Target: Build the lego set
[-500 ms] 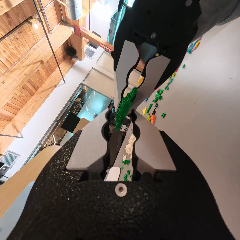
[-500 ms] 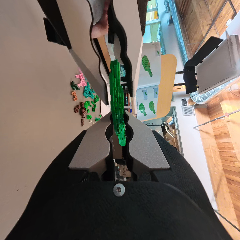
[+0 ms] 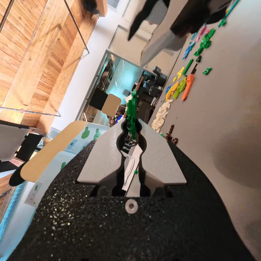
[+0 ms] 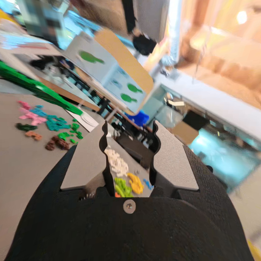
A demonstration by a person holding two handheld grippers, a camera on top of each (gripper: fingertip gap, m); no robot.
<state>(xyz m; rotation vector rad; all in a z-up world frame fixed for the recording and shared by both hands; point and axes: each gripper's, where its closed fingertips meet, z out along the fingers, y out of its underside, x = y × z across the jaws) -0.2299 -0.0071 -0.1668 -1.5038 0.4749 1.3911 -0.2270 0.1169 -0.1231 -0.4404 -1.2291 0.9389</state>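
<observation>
My left gripper (image 3: 132, 121) is shut on a flat green brick assembly (image 3: 132, 111) that stands up edge-on between its pads, above the grey table (image 3: 211, 127). The same green assembly shows at the left edge of the right wrist view (image 4: 35, 86), blurred. My right gripper (image 4: 130, 124) is open and empty, off to the side of the assembly, with nothing between its fingers. The right gripper also shows blurred at the top of the left wrist view (image 3: 158, 42).
Loose brick piles lie on the table: white (image 3: 161, 114), yellow and lime (image 3: 176, 89), an orange piece (image 3: 188, 86), green (image 3: 204, 42), brown (image 3: 170, 134). In the right wrist view pink and teal (image 4: 42, 117) and brown piles (image 4: 57, 142). An instruction sheet on a board (image 4: 113, 79) stands behind.
My left gripper has closed on the green assembly. My right gripper, which held it half a second ago, has opened, let go and swung away; the right view is blurred by motion.
</observation>
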